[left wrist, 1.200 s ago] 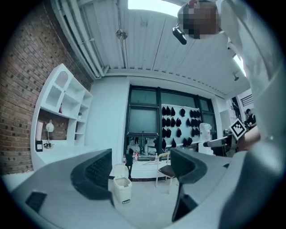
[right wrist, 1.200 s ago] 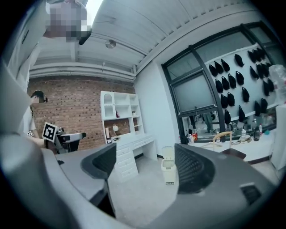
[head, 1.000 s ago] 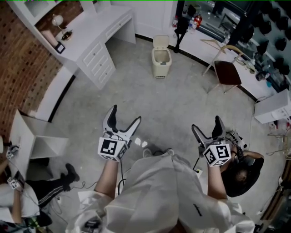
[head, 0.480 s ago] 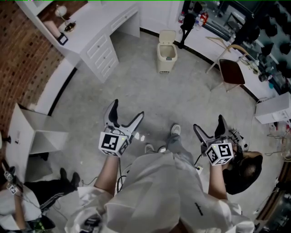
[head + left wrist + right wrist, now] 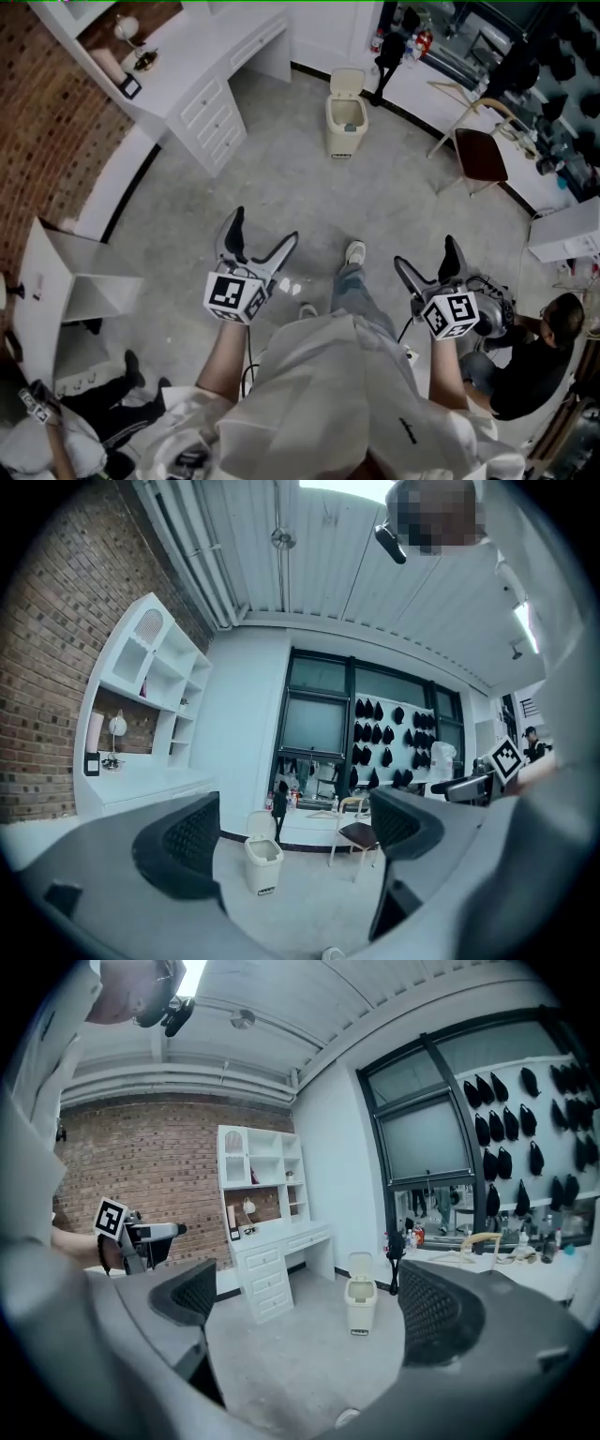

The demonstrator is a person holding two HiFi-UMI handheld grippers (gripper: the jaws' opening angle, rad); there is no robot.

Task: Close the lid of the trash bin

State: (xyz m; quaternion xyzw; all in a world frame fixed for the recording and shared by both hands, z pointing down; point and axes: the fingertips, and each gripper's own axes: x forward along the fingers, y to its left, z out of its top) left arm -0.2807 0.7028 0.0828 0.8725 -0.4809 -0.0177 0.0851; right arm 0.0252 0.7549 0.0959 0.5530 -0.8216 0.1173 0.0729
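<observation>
The cream trash bin [image 5: 345,131] stands on the grey floor far ahead, its lid [image 5: 348,81] tipped up and open. The left gripper view shows the bin [image 5: 263,864] between the jaws, small and distant. In the right gripper view the bin [image 5: 360,1305] also stands well beyond the pads. My left gripper [image 5: 262,232] is held low at the left, its jaws opening and empty. My right gripper [image 5: 427,257] is at the right, open wide with nothing in it. Both are far from the bin.
A white desk with drawers [image 5: 202,80] lines the left wall. A brown chair [image 5: 478,155] and a counter stand right of the bin. A person [image 5: 534,361] crouches at the right, another [image 5: 56,422] at lower left. A white box [image 5: 70,281] sits left.
The person holding the grippers has stepped toward the bin, one foot now forward. Both grippers moved ahead slightly. The crouching person at the right has shifted further right.
</observation>
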